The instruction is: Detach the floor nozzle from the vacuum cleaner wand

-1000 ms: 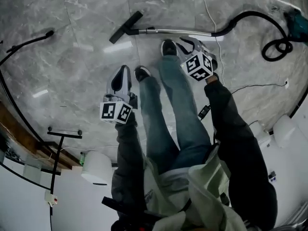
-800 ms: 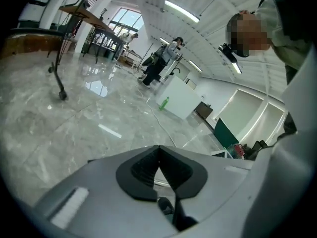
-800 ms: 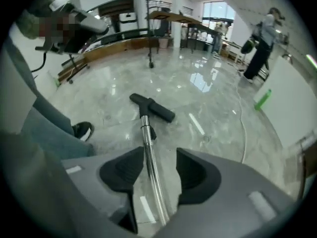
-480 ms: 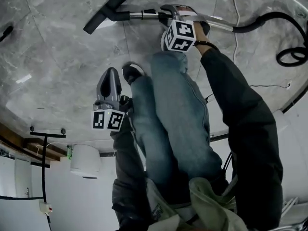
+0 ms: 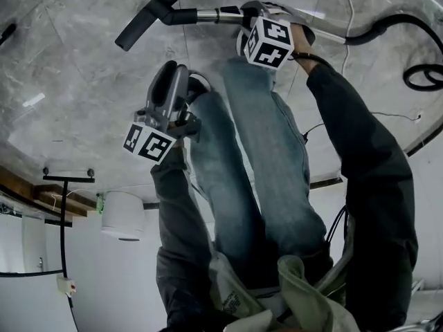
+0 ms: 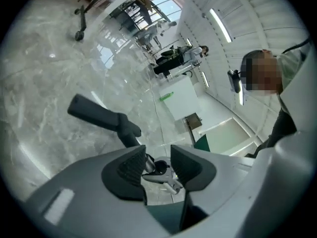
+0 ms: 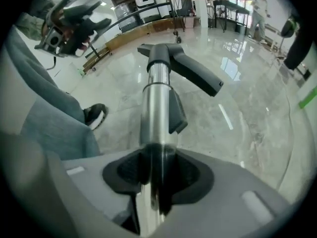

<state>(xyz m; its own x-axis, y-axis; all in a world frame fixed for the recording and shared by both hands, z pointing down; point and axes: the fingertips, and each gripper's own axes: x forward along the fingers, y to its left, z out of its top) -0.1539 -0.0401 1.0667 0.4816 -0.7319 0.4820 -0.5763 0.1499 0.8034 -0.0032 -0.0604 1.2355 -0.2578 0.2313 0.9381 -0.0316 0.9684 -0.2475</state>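
Observation:
The black floor nozzle (image 5: 156,9) lies on the marble floor, joined to the silver wand (image 5: 214,14). In the right gripper view the wand (image 7: 156,113) runs between my right gripper's (image 7: 157,170) pads up to the nozzle (image 7: 190,71). Its jaws have just been closing and the pads grip the tube. In the head view this gripper (image 5: 250,16) sits on the wand, right of the nozzle. My left gripper (image 5: 169,75) hovers nearer the legs; its jaws have just been opening. In its own view the left gripper (image 6: 158,157) holds nothing, with the nozzle (image 6: 94,114) ahead.
The person's jeans-clad legs and a dark shoe (image 5: 197,85) stand between the grippers. A black hose (image 5: 387,26) curls away right of the wand. A thin cable (image 5: 349,5) crosses the floor. A black stand (image 5: 62,199) and a white cylinder (image 5: 121,230) are at lower left.
My right gripper dropped onto the wand and closed round it. My left gripper came down toward the nozzle, rolled, and its jaws parted.

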